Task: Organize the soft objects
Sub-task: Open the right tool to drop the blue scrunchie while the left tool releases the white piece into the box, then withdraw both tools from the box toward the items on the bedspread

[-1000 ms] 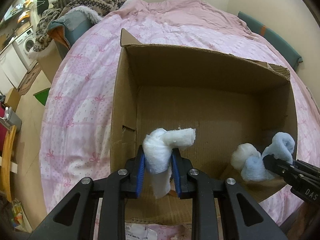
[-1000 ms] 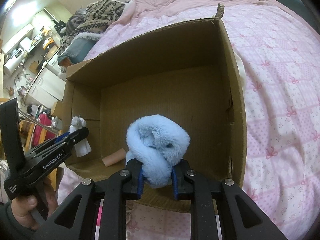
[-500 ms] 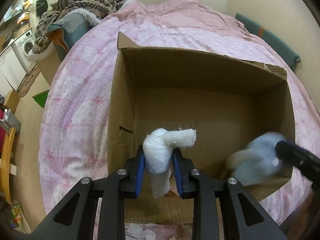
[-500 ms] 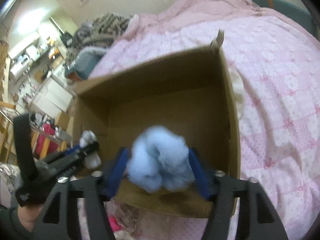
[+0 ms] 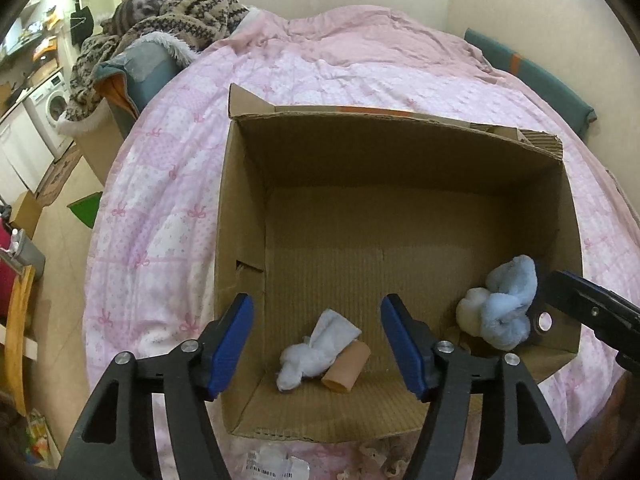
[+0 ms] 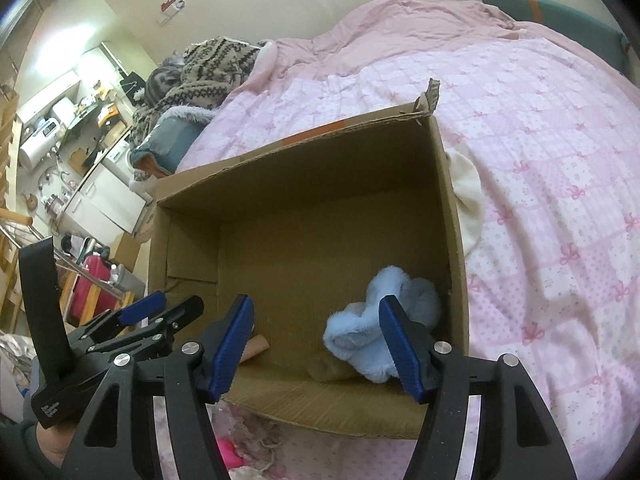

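Both grippers are black plastic with ribbed blue finger pads [image 5: 234,344] and silver screws [image 6: 442,347]. At lower left of the right view, the left gripper [image 6: 160,312] carries small white lettering above a dark sleeve [image 6: 16,452].

1. In the right wrist view, the tan roll [image 6: 256,347] at 8 o'clock is mostly hidden behind a blue finger pad [image 6: 230,350].
2. The cream cloth [image 6: 468,204] at 2 o'clock is partly hidden by the cardboard box [image 6: 450,200] wall.
3. The left gripper [image 5: 316,346] has its arms cut off at 6 o'clock.
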Motion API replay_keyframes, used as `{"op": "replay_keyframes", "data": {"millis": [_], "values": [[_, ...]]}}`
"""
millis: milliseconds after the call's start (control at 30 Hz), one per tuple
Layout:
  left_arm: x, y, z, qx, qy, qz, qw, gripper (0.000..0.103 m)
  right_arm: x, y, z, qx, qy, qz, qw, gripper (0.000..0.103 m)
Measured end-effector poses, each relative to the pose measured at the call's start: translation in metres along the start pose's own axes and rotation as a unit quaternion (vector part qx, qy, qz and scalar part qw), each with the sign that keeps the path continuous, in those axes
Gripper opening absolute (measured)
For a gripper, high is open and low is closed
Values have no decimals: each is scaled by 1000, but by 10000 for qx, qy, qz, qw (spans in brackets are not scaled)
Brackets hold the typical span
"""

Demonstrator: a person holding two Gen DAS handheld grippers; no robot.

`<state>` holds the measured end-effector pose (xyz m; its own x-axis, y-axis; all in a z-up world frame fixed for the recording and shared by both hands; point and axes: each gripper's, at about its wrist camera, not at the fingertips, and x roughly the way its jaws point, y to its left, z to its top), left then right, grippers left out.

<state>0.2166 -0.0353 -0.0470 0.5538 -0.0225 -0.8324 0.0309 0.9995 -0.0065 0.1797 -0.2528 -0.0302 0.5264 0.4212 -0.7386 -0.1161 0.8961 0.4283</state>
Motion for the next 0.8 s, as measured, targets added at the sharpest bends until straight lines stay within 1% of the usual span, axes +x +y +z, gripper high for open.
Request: {"op": "replay_keyframes", "data": {"millis": [167, 300, 567, 800], "values": [[-2, 2, -1, -52, 102, -73, 9999, 64, -1, 2, 1, -68, -4, -30, 10000, 68], [-11, 5, -1, -93, 19, -52, 9999, 64, -6, 4, 2, -80, -115, -65, 9999, 68], [-28, 8, -5, -93, -70, -13, 9999, 64, -16, 2, -3, -3, -158, -96, 9998, 68], [-47, 13, -19, -143, -81, -4, 9999, 64, -29, 12, -13, -119, -166, -64, 9998, 68]]}}
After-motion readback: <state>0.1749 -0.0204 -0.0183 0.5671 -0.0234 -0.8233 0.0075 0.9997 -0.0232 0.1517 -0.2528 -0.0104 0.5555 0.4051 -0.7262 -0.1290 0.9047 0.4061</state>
